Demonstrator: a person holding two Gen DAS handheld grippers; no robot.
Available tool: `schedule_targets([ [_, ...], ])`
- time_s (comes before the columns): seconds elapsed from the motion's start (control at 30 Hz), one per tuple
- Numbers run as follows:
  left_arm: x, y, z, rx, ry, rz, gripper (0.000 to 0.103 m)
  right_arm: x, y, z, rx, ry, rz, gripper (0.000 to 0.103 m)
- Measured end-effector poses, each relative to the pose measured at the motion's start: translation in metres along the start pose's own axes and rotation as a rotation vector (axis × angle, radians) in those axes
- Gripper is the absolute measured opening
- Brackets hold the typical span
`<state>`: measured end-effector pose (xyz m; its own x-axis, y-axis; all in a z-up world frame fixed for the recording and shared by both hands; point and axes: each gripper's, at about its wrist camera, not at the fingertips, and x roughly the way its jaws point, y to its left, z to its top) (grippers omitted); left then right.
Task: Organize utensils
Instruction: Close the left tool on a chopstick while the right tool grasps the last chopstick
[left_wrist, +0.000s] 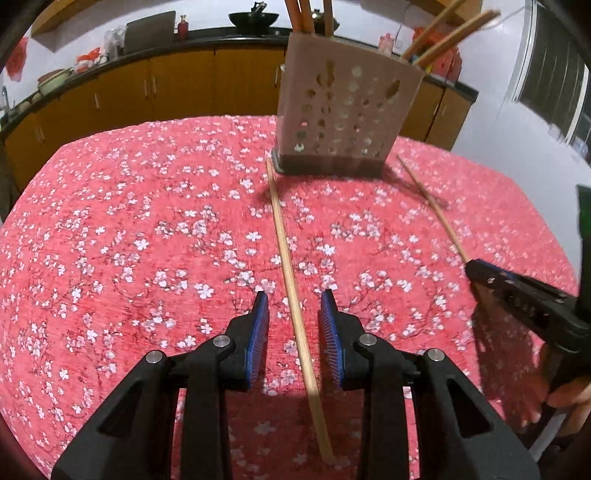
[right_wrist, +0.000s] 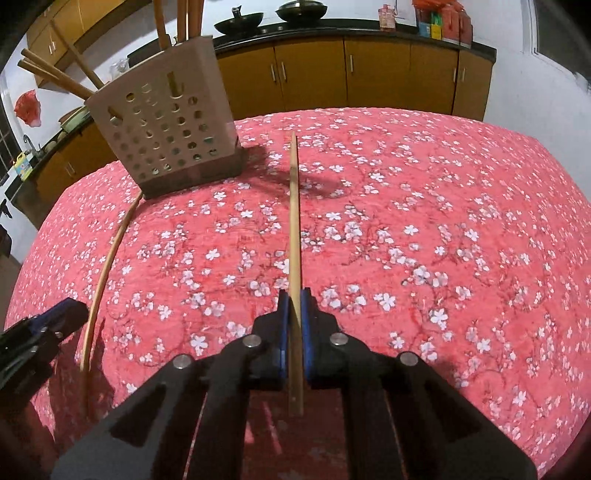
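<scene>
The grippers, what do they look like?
Both the left gripper and the right gripper are black plastic, with angular linkage arms joined by round silver pins. Each finger carries a flat, ribbed blue pad.

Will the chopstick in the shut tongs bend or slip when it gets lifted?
The chopstick looks like thin, straight wood, so probably stiff and light. The right tongs pinch only near one end, so it may pivot or droop. Ribbed blue pads should limit slipping.

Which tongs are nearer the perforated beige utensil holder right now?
Hard to call; roughly equal. The left tongs straddle, open, a wooden chopstick ending at the perforated beige utensil holder. The right tongs clamp another chopstick lying beside it.
</scene>
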<state>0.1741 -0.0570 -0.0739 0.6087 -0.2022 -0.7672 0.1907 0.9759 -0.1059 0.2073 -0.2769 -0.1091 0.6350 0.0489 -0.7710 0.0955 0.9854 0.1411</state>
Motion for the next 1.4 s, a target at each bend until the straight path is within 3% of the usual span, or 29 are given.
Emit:
schedule_targets([
  [0.07,0.006,0.000,-0.001,0.003,0.017,0.022,0.015,-0.001,0.002,-0.001,-0.006,0.001,0.008,0.008],
  [0.17,0.007,0.005,0.000,0.003,0.011,0.052,0.008,-0.001,0.006,-0.002,-0.018,0.004,0.017,0.008],
  [0.43,0.015,0.052,0.020,-0.078,0.008,0.134,0.007,0.002,0.012,0.000,-0.042,0.007,0.031,0.008],
  [1.0,0.011,0.065,0.016,-0.080,-0.019,0.087,0.009,0.007,0.021,0.000,-0.117,-0.029,-0.030,0.012],
  [1.2,0.010,0.066,0.016,-0.080,-0.018,0.089,0.009,0.007,0.026,-0.001,-0.143,-0.025,-0.015,0.031],
  [1.27,0.010,0.067,0.017,-0.077,-0.018,0.090,0.009,0.007,0.027,-0.002,-0.144,-0.024,-0.055,0.047],
  [1.4,0.008,0.067,0.016,-0.077,-0.017,0.092,0.009,0.007,0.018,0.000,-0.103,-0.025,-0.016,0.047],
])
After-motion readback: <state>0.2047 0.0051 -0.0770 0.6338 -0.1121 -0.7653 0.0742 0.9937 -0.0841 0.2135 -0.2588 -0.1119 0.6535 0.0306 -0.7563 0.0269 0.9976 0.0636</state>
